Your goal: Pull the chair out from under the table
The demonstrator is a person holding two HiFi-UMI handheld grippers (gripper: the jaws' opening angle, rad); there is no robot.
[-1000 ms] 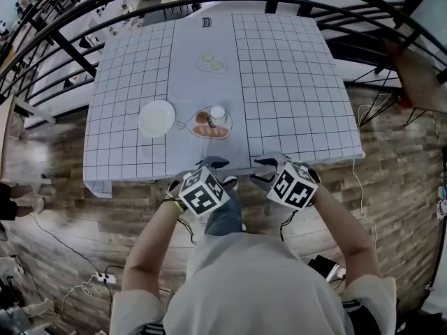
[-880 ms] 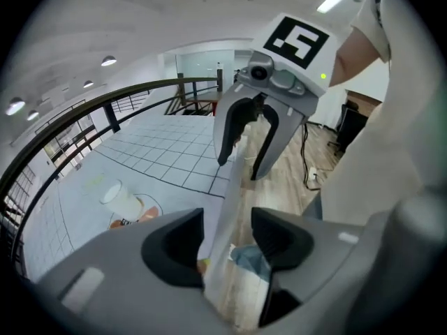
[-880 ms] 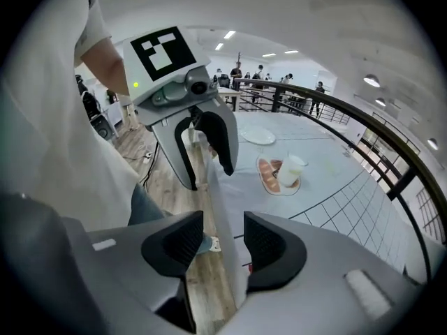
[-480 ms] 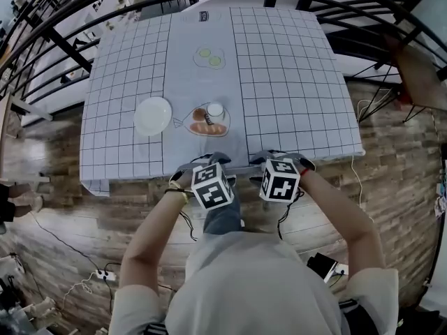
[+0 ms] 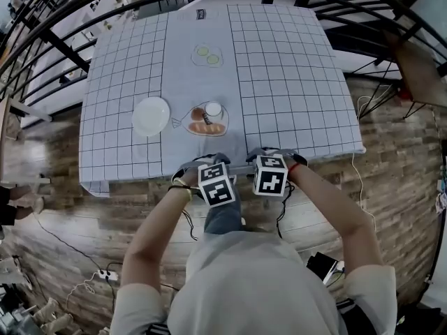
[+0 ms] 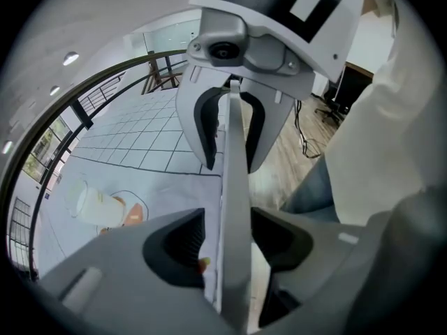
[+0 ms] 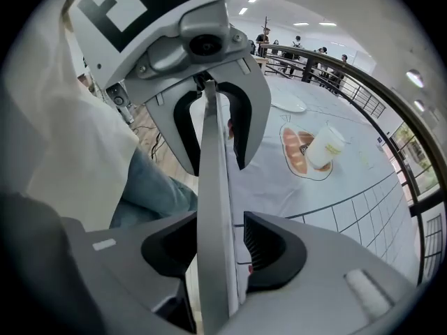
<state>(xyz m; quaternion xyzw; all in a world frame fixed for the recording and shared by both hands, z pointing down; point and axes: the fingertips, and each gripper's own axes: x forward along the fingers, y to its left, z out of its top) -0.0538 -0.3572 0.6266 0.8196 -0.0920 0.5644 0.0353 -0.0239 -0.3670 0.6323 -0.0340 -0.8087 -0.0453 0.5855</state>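
Only the chair's thin grey top rail [image 5: 241,167] shows, at the near edge of the table [image 5: 293,82]; the rest is hidden under the checked cloth. My left gripper [image 5: 207,163] and right gripper [image 5: 269,156] sit side by side on that rail. In the left gripper view the rail [image 6: 235,187] runs straight between the jaws of my left gripper [image 6: 234,239], which are shut on it. In the right gripper view the rail [image 7: 213,187] likewise runs between the jaws of my right gripper [image 7: 218,246], which are also shut on it.
On the cloth stand a white plate [image 5: 151,115] and a pale cup [image 5: 213,109] on a printed fish picture. Black railings [image 5: 63,44] curve round the far side. The person's jeans leg [image 5: 225,215] is just behind the rail. Cables [image 5: 105,278] lie on the wood floor.
Both grippers have moved forward to the table edge and closer together, from hanging apart in front of it to sitting on the chair's top rail.
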